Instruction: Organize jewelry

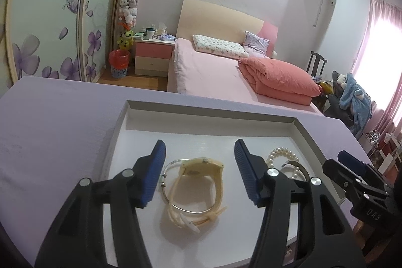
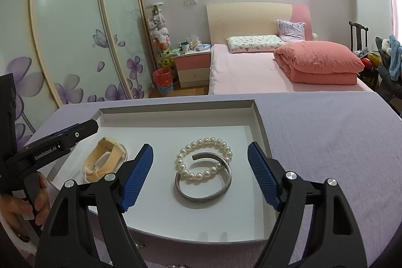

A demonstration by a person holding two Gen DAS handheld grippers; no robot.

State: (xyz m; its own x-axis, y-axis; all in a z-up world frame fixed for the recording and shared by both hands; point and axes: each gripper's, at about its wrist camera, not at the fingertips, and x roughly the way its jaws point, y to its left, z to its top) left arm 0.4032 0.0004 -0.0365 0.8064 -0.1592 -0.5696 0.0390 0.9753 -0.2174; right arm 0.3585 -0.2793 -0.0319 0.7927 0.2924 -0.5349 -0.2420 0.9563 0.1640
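The left gripper (image 1: 199,173) hovers over a shallow white tray (image 1: 208,122), its blue-padded fingers (image 1: 153,173) spread wide apart and holding nothing. Between them, on the tray floor, lies a cream watch (image 1: 198,180) with its strap looped, and a thin silver bangle (image 1: 173,189) threads around it, touching it. At about 2 o'clock from this gripper sits a pearl bracelet (image 1: 282,155), partly hidden behind the right-hand finger.

The right gripper (image 2: 201,173) is likewise spread open and empty above the same tray (image 2: 258,122). Straight ahead between its fingers (image 2: 137,180) the pearl bracelet (image 2: 204,158) rests across a flat silver cuff (image 2: 203,189), the two overlapping. At 10 o'clock the cream watch (image 2: 104,161) lies near the tray's left side, with the black body of the left gripper (image 2: 60,142) reaching over it and the person's hand (image 2: 23,205) gripping its handle at the lower left.

The tray rests on a lilac cloth (image 2: 326,137). Beyond it at 12 o'clock stand a pink bed (image 2: 251,69) with a folded coral quilt (image 2: 319,62), a pink bedside cabinet (image 2: 193,64) and a red bin (image 2: 163,81); flowered wardrobe doors (image 2: 75,42) fill the 10 o'clock side
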